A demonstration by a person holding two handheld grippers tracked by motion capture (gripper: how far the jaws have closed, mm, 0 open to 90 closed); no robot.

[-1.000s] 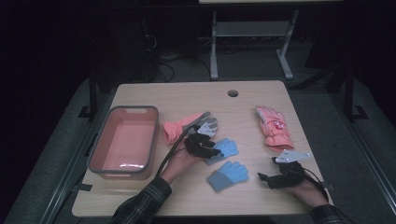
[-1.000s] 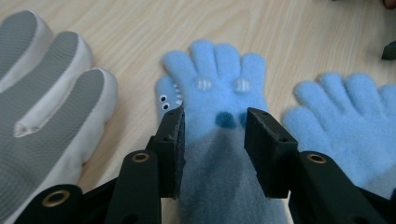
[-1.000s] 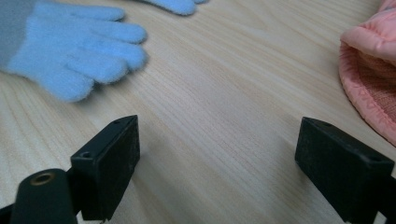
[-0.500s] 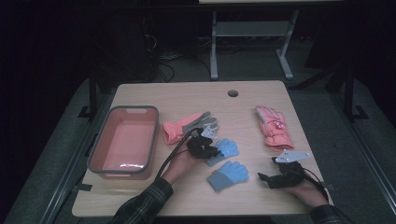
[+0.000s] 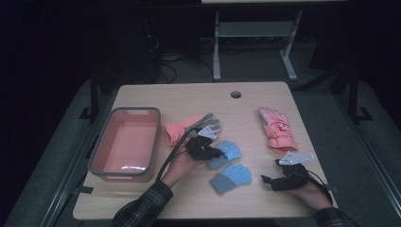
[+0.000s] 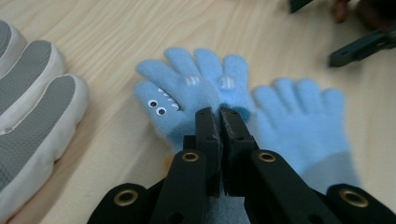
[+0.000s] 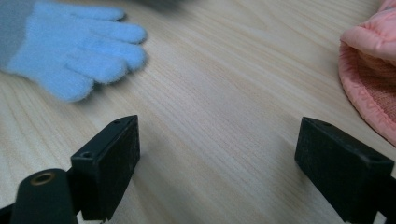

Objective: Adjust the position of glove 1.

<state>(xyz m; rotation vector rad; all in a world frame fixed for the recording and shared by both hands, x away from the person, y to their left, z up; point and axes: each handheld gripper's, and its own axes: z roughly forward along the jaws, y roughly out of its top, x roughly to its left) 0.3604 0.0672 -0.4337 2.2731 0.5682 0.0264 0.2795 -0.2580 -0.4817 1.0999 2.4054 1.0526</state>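
The left gripper (image 6: pixel 219 114) has just pinched shut on the blue glove (image 6: pixel 187 100), which I'd say needs lifting toward the tray (image 5: pixel 101 146), while the right gripper (image 7: pixel 217 154) rests open.

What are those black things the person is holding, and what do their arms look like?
Each hand holds a black claw: the left claw has two flat, blocky black jaws on arms with brass-coloured rivets, and the right claw has two square black pads. A black cable trails from the left one; a grey three-cornered plate tops the right one. The sleeves, such as the left plaid sleeve, are dark checked fabric.
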